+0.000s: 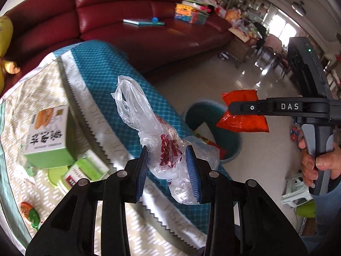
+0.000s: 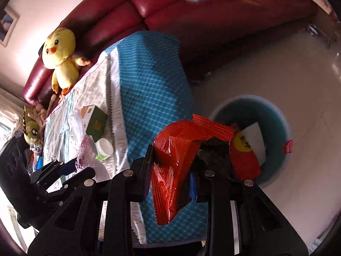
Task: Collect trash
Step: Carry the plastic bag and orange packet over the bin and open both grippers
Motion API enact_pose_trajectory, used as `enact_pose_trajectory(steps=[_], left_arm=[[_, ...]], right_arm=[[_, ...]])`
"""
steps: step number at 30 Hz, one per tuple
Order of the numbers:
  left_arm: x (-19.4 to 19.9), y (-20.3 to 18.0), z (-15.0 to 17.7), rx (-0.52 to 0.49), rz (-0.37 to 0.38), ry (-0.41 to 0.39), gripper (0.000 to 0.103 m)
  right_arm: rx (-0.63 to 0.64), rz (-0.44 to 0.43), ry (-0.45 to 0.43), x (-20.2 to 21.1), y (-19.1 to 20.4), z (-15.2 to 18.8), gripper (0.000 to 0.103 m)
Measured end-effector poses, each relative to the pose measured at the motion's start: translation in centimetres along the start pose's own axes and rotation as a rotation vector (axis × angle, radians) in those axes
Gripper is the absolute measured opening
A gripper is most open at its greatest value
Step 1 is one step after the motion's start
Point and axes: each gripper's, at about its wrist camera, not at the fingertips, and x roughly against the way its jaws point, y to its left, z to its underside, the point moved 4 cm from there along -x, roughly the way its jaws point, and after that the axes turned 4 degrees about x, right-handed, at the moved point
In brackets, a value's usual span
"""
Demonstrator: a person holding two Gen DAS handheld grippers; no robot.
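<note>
Two tools are loaded. Left tool (image 1: 167,160): jaws nearly closed, pads pinching a clear bag (image 1: 149,132). Right tool (image 2: 172,160): jaws narrowly set, clamped on a red wrapper (image 2: 177,160).

Location: the bag hangs over the surface (image 1: 102,68) edge. The wrapper sits just short of the bin (image 2: 275,115), which stands on the floor at 2 o'clock in the right view.

Hazards:
- The bag is gripped at its crumpled base only. It is light film, so it may slip or drift and land outside the rim.
- The wrapper is not yet over the bin mouth. Early release would likely drop it on the floor.

Orientation: the bag's long axis runs toward 11 o'clock in the left view, handles outermost. The wrapper's long axis runs 12 to 6 in the right view, crimped end up.
</note>
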Motion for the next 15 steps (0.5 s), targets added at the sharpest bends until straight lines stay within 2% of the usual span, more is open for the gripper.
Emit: enact_pose_trajectory(steps=[8,15], left_arm=[[-6.2,-7.7,-2.0,-0.114,0.022,0.09,0.036],[-11.6,-11.3,-3.0,-0.148,0.033,0.163,0.036]], right_arm=[[-0.155,0.031,-0.037,1.5,-10.3,1.5,0.028],[-0.206,0.039,-0.033,1.4,-14.5,1.8,0.028]])
